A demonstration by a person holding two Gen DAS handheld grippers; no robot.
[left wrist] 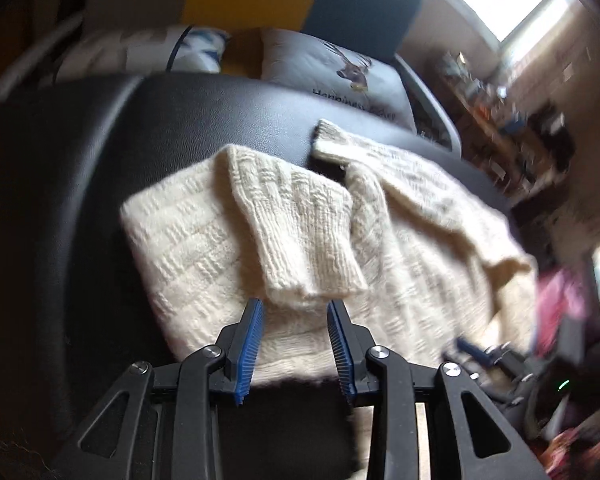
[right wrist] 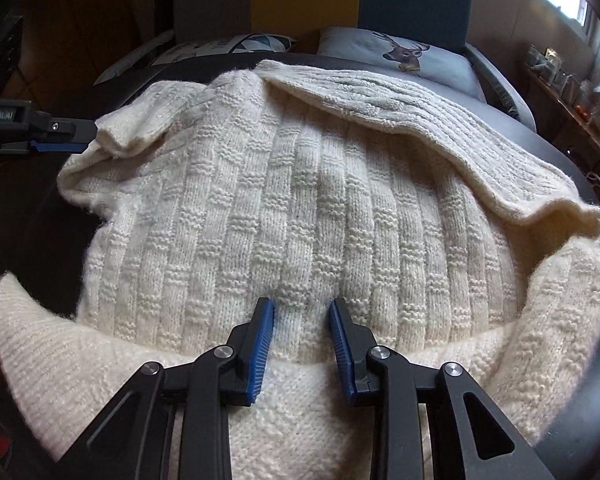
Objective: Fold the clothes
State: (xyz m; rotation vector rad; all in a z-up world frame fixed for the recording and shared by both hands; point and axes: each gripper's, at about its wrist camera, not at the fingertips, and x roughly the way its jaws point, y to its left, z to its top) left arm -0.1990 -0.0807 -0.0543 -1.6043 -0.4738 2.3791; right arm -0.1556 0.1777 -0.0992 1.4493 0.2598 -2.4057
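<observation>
Cream wool fills most of what we see: a chunky cream knitted sweater (right wrist: 300, 208) with a basket-weave pattern lies spread over a black leather-look counter (left wrist: 204, 112), and part of its fabric hangs over the near edge toward us. In the left wrist view, our left gripper (left wrist: 296, 304) has its two black fingers with blue ribbed pads (left wrist: 250, 344) spread well apart, holding nothing; the ribbed cuff of one folded-in sleeve (left wrist: 300, 224) rests just ahead of the fingertips, lying across the sweater body. The far sleeve (right wrist: 404, 120) is folded diagonally across the upper part of the garment, its cuff pointing toward the back edge of the counter. In the right wrist view, our right gripper (right wrist: 302, 304) is likewise open wide and empty, its fingertips low over the middle of the sweater's back panel; whether they touch the knit we cannot quite tell. The left gripper also shows at the left edge of that view, next to the sleeve cuff. Behind the counter sit a white cushion printed with a deer's head (right wrist: 404, 54) and a second cushion with blue triangles (right wrist: 244, 44), against yellow and teal panels. The left view is blurred toward its right side, where only a cluttered shelf and something pink can be made out.
</observation>
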